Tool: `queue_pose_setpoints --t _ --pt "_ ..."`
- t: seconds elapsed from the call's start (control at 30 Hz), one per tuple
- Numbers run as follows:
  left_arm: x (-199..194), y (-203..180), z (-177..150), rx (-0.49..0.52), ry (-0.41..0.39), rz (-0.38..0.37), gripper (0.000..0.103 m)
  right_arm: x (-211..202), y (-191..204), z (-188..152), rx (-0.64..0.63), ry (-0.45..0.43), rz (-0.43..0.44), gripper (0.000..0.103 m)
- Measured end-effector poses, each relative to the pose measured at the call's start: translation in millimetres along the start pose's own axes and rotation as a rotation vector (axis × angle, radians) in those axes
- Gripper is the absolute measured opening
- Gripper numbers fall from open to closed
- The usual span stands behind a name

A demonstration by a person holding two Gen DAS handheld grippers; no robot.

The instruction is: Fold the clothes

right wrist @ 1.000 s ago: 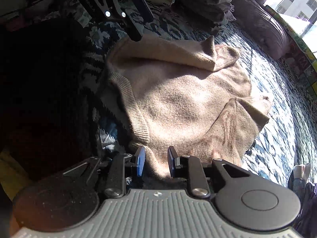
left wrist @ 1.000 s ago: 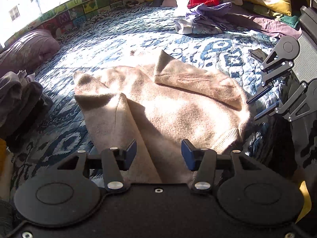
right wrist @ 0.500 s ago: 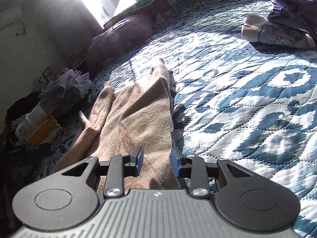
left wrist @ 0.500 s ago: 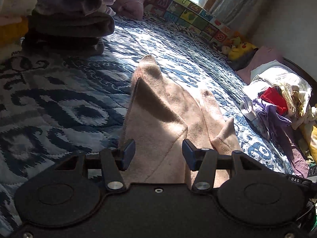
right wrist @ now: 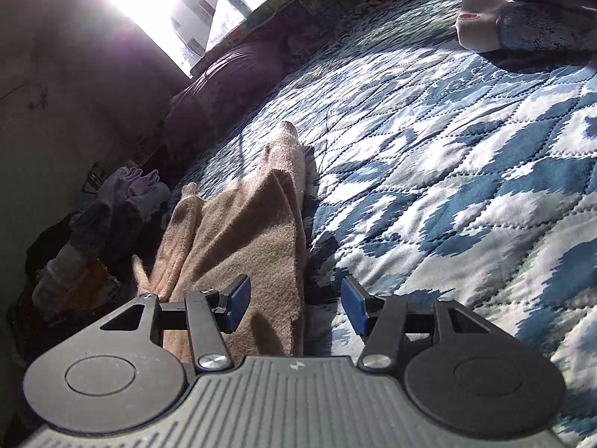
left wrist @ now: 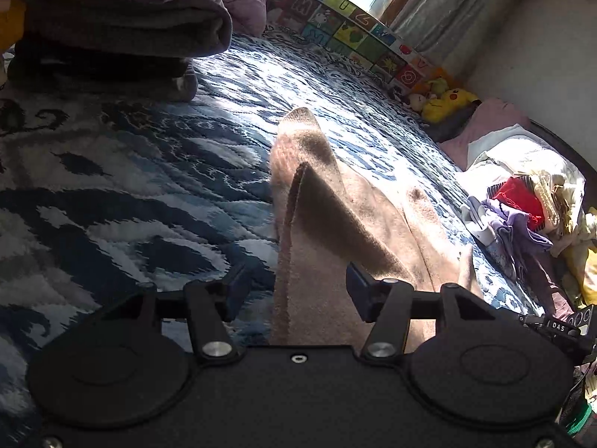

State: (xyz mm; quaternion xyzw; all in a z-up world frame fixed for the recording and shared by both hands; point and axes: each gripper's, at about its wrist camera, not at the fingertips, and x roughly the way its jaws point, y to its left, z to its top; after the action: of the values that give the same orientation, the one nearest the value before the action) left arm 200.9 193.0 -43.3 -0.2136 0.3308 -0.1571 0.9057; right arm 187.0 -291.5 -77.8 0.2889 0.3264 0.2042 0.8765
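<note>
A beige knitted sweater (left wrist: 335, 231) lies on the blue-and-white patterned quilt (left wrist: 112, 194), with a folded flap standing up as a ridge. My left gripper (left wrist: 298, 293) is open and low over the sweater's near left edge, and the fabric runs between its fingers. In the right wrist view the same sweater (right wrist: 246, 239) stretches away along its right edge. The right gripper (right wrist: 296, 300) is open wide, with the sweater's edge and the quilt (right wrist: 447, 156) below the gap. Neither gripper holds anything.
A stack of folded dark clothes (left wrist: 112, 33) sits at the far left. Loose clothes (left wrist: 522, 201) and a yellow plush toy (left wrist: 447, 100) lie by the wall on the right. Elsewhere there are a purple pillow (right wrist: 231, 86), crumpled garments (right wrist: 123, 201) and more clothes (right wrist: 530, 26).
Both grippers dropped from above the sweater to quilt level at its two sides. In the last half second the right gripper's jaws spread much wider; the left stayed open.
</note>
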Motion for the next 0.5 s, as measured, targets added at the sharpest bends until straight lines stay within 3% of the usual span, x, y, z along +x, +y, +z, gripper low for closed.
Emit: queue_pose_setpoints --t 0.37,0.43,0.47,0.5 --pt "25.9 19.2 8.7 -0.063 0.036 -0.072 0.053 9.5 10.1 -6.7 -0.079 0.013 -0.015 0.068" --pt "28.6 20.3 8.9 -0.061 0.048 -0.085 0.041 9.5 9.3 -6.8 -0.079 0.010 -0.012 0.069" --pt "28.7 19.2 8.7 -0.053 0.049 -0.087 0.024 9.4 8.8 -6.8 -0.077 0.008 -0.011 0.069" --pt "28.0 16.5 8.3 -0.036 0.045 -0.085 0.019 9.4 8.4 -6.7 -0.076 0.007 -0.009 0.069"
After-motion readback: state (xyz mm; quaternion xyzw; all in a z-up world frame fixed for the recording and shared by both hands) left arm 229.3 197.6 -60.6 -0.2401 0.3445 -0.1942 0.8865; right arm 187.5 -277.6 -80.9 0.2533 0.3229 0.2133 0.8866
